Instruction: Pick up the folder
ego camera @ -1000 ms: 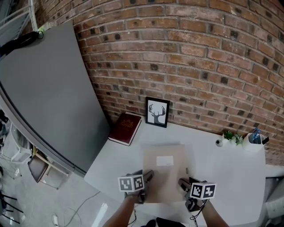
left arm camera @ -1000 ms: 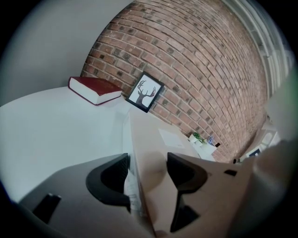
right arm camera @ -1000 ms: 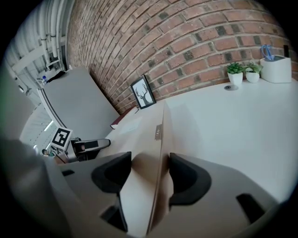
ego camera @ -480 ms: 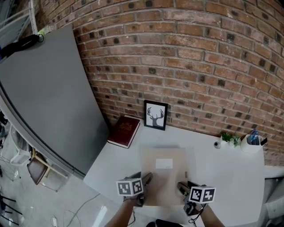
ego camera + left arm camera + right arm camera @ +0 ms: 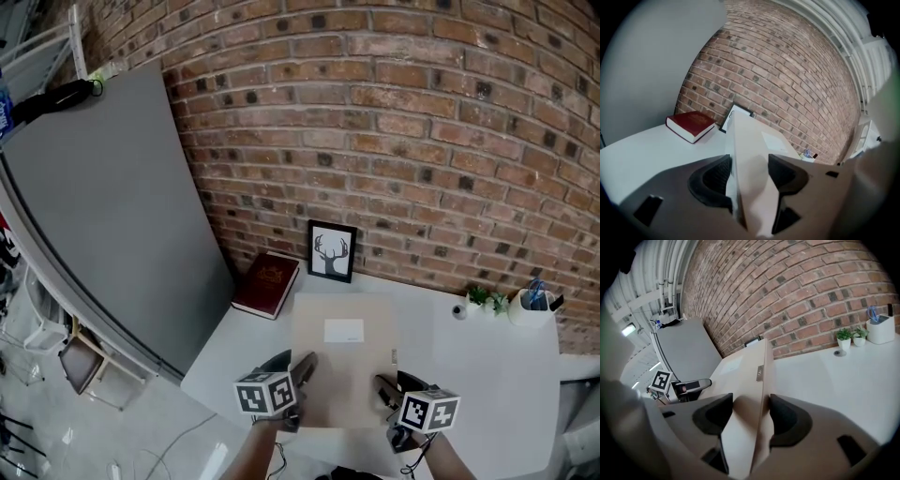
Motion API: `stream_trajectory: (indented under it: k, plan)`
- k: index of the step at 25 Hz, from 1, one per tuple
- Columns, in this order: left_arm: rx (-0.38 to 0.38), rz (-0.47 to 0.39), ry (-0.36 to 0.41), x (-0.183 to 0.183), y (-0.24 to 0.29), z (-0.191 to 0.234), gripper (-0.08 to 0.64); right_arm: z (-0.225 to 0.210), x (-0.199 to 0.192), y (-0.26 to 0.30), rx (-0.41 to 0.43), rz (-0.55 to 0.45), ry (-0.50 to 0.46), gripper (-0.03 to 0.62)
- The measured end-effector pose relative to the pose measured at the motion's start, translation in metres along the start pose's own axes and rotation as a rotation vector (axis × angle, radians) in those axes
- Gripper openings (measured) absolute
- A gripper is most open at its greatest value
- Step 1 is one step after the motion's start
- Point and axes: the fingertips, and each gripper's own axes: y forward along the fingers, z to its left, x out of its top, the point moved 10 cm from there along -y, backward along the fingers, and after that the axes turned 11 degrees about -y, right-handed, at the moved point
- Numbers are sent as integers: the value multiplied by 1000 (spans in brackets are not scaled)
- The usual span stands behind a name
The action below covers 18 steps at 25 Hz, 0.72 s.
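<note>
both left tool [image 5: 748, 172], right tool [image 5: 751, 416] clamp folder [image 5: 343, 366].

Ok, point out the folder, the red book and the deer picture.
folder [image 5: 342, 375], head view, middle of its tan cover.
red book [image 5: 267, 284], head view, middle of its cover.
deer picture [image 5: 332, 251], head view, on the deer print.

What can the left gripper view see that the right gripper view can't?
Only the left gripper view shows the red book. Only the right gripper view shows the left gripper from the side. Both show the tan folder pinched between their own jaws, the brick wall and the white table.
</note>
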Motion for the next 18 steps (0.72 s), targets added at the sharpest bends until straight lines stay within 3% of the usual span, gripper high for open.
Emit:
stream_trajectory:
  k: [18]
  plan:
    - [-35,-244,178,66,-45,-49,250,32,66,-15,43,-183,-118,247]
